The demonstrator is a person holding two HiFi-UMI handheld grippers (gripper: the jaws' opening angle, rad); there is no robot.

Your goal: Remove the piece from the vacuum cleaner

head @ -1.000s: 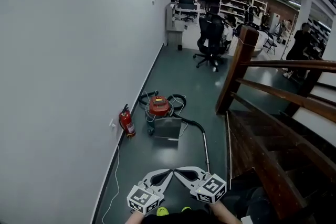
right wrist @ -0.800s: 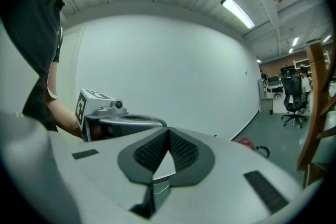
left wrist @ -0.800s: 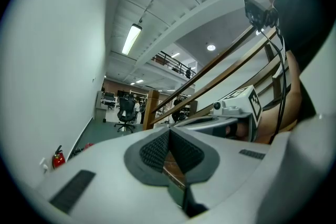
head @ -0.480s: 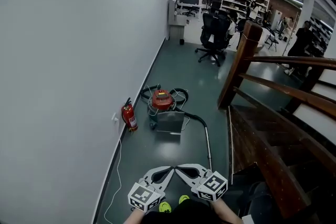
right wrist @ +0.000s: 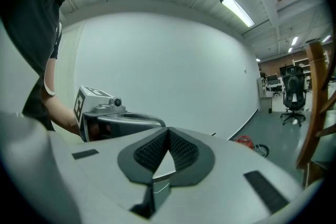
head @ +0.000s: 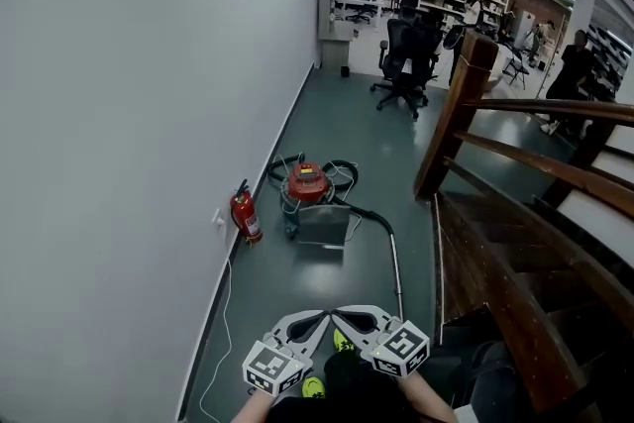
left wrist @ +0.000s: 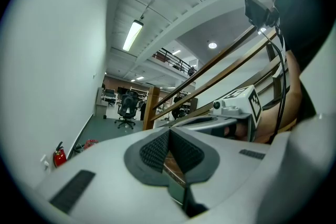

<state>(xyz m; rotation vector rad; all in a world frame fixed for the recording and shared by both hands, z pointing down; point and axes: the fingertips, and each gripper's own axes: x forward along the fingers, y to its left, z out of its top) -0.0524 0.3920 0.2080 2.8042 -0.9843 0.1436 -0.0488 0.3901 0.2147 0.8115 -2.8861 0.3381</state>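
Red vacuum cleaner (head: 305, 182) — red fire extinguisher (head: 245, 214) — brown staircase (head: 515, 263).

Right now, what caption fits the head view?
Shut, the left hand-held gripper and right hand-held gripper face a red vacuum by an extinguisher.

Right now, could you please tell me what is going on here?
A person in a corridor beside a wooden staircase holds a gripper in each hand. The left gripper and right gripper are both shut, empty and close together. The red vacuum cleaner sits on the floor ahead by the wall, beside a fire extinguisher, not yet touched.
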